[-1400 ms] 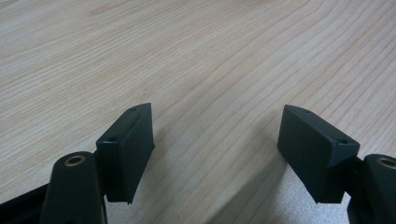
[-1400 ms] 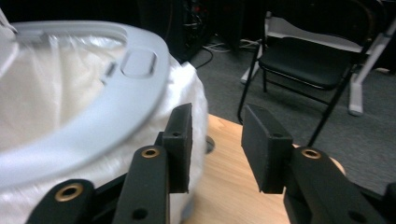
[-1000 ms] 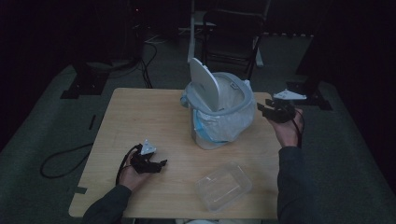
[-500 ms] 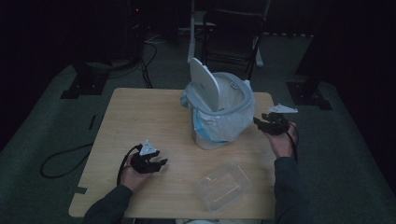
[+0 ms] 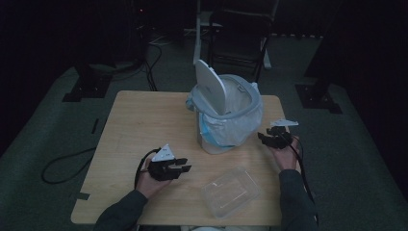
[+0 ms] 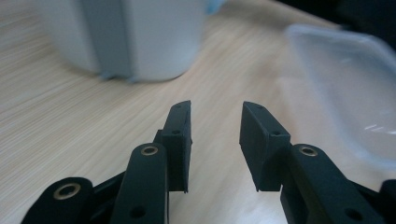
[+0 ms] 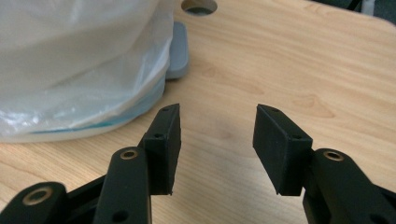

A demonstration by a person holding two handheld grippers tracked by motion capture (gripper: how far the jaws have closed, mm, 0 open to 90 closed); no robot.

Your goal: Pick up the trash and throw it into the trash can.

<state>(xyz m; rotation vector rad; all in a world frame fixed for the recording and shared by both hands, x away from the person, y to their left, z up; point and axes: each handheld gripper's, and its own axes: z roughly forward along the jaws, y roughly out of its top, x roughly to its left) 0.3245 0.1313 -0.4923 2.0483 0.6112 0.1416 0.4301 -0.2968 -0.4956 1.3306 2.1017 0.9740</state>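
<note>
At lower left of the high view, our left gripper [image 5: 185,168] has just been closing on nothing, now half-open, facing the clear plastic lidded container [image 5: 231,191], while our right gripper [image 5: 263,139], empty and half-open, has sunk beside the white bag-lined bin [image 5: 226,118].

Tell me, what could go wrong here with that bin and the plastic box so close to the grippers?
The clear plastic box lies at the table's near edge; a nudge from the left gripper, whose empty jaws have just been closing, might slide it off. The right gripper, open and empty, sits beside the bin's loose bag and could snag it. Pulling the bag might tip the bin, whose lid stands up.
</note>
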